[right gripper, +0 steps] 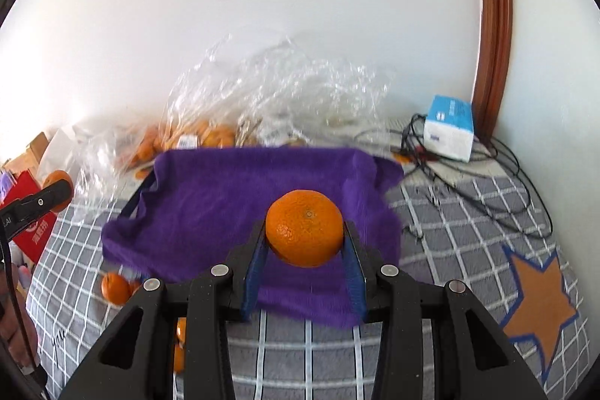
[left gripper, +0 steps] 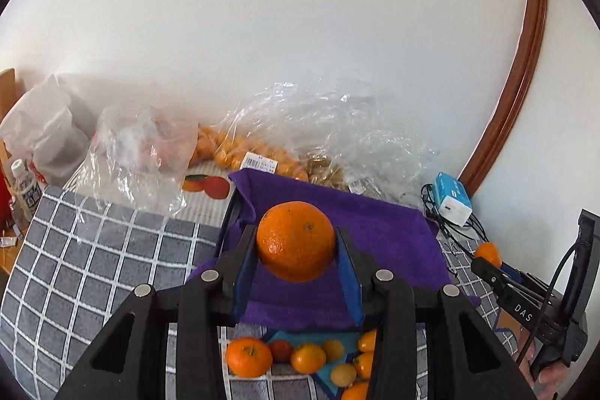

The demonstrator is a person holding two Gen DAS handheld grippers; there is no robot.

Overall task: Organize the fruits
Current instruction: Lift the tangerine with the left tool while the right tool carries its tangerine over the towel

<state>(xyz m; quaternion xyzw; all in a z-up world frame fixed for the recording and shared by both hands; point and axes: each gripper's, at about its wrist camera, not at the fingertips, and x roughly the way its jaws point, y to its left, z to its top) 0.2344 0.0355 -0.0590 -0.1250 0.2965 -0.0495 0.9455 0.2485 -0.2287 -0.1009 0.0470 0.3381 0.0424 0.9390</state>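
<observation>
With each claw pinching an orange, left claw (left gripper: 296, 242) and right claw (right gripper: 304, 238) hang over the purple cloth (right gripper: 225, 197), likely the drop spot.

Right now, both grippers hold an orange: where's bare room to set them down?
The purple cloth over the tray is bare throughout. The grey checked cover left of it is open too. Crowded: loose small fruits along the cloth's near edge, plastic bags behind, cables at far right.

Two held oranges (left gripper: 295, 241) (right gripper: 304, 228); roughly eight loose fruits (left gripper: 249, 357); one purple cloth (right gripper: 225, 197); one blue box (right gripper: 448, 128).
</observation>
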